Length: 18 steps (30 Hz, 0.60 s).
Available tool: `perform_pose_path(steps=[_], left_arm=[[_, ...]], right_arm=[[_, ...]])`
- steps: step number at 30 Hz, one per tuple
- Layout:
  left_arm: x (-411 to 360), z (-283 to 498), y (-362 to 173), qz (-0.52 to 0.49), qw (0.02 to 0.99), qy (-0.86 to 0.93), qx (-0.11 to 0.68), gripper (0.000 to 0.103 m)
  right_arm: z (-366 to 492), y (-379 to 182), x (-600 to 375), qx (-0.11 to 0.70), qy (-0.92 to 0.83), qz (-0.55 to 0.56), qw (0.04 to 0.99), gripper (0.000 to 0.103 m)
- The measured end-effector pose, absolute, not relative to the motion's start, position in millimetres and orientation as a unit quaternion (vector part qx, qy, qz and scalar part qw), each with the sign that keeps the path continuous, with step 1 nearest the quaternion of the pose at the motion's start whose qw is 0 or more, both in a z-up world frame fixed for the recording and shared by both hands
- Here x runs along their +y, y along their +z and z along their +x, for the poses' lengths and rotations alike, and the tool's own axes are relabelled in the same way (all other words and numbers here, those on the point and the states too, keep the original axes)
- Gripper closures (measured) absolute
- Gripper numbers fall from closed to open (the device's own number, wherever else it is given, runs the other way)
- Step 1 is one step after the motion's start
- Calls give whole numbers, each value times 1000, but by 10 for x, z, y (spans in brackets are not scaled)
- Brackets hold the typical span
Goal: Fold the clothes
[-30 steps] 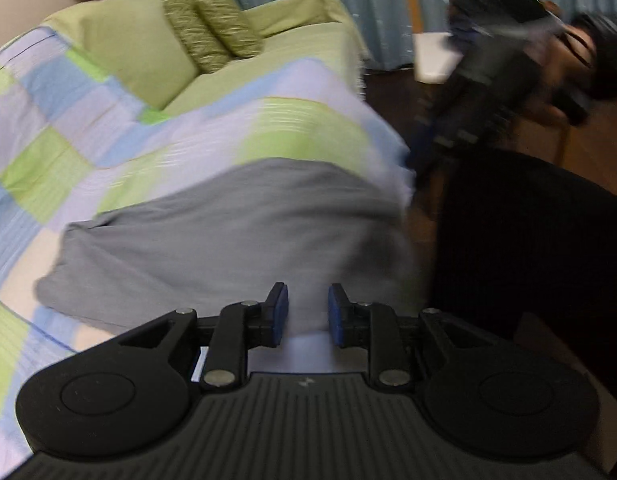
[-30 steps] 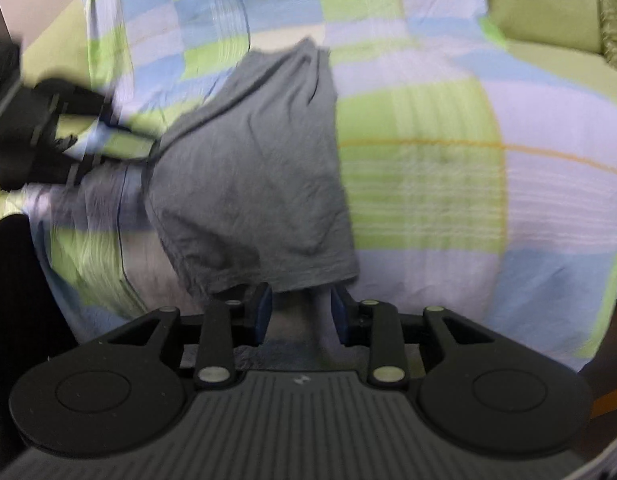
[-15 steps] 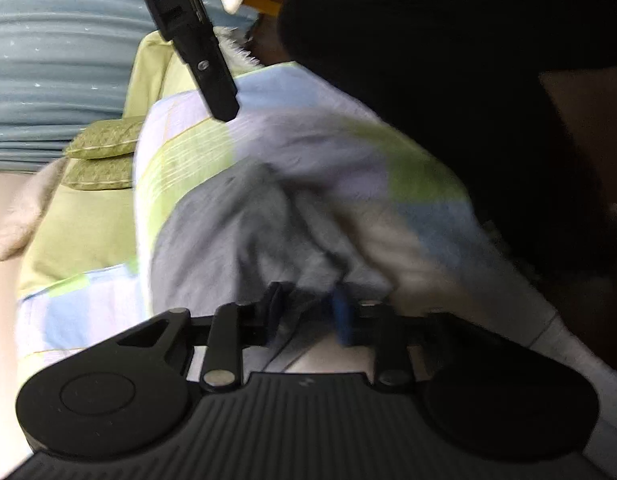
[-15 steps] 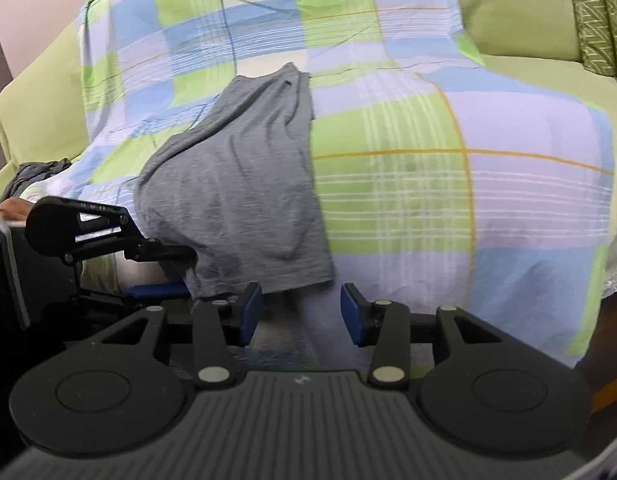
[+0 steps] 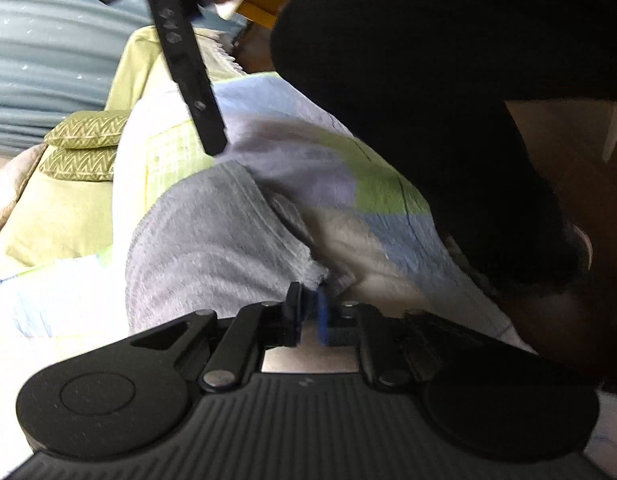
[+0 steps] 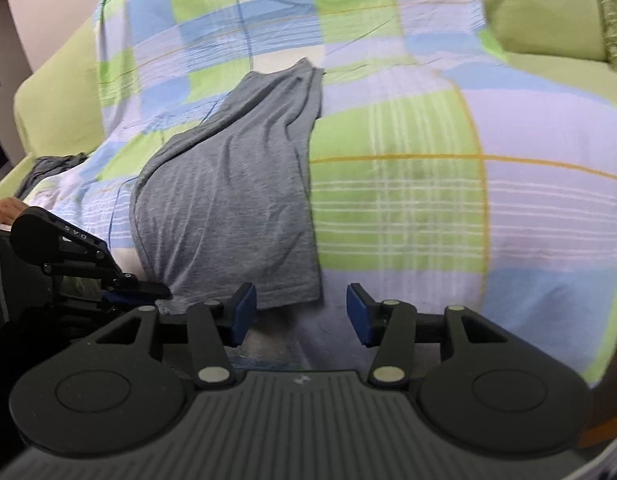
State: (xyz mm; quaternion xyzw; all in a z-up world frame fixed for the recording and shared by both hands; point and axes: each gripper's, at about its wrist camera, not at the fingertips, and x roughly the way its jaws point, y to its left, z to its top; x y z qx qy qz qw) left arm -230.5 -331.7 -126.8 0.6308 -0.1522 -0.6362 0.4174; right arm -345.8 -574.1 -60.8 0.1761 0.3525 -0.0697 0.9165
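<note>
A grey garment (image 6: 236, 184) lies lengthwise on a blue, green and lilac checked blanket (image 6: 408, 184) over a sofa. In the left wrist view the garment (image 5: 212, 248) fills the middle. My left gripper (image 5: 308, 312) is shut on the garment's near corner at the blanket's front edge; it also shows in the right wrist view (image 6: 148, 290) at the hem's left end. My right gripper (image 6: 300, 312) is open and empty, just in front of the garment's near hem, right of the left gripper.
Green patterned cushions (image 5: 84, 148) lie at the sofa's far end. A second dark grey cloth (image 6: 48, 168) lies at the left. The person's dark clothing (image 5: 448, 92) fills the right of the left wrist view. A blue curtain (image 5: 48, 60) hangs behind.
My left gripper swung down to the garment's near corner and closed on it. My right gripper let go of the hem and opened wide.
</note>
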Motion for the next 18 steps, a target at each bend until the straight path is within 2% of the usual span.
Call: perform_pose_path(steps=[1, 3, 7, 11, 15, 17, 18], left_arm=[[-3277, -2295, -1259, 625, 420, -640, -153, 70], [-3147, -2272, -1288, 624, 412, -640, -178, 55], [-2945, -2214, -1534, 647, 375, -585, -314, 46], [-2889, -2172, -1768, 668, 315, -544, -399, 46], [-2942, -2211, -2013, 683, 284, -503, -447, 44], [-3015, -2259, -2067, 687, 290, -502, -438, 51], [-3077, -2280, -2054, 687, 303, -512, -418, 75]], right_arm=[[-3440, -619, -5757, 355, -65, 174, 916, 57], [-3419, -628, -5783, 357, -56, 173, 916, 57], [-3360, -677, -5882, 361, -35, 190, 913, 56], [-3355, -697, -5938, 355, -36, 206, 911, 56], [-3414, -673, -5954, 346, -37, 214, 913, 56], [-3473, -672, -5969, 342, -35, 219, 913, 56], [-3488, -673, -5970, 342, -32, 219, 913, 56]])
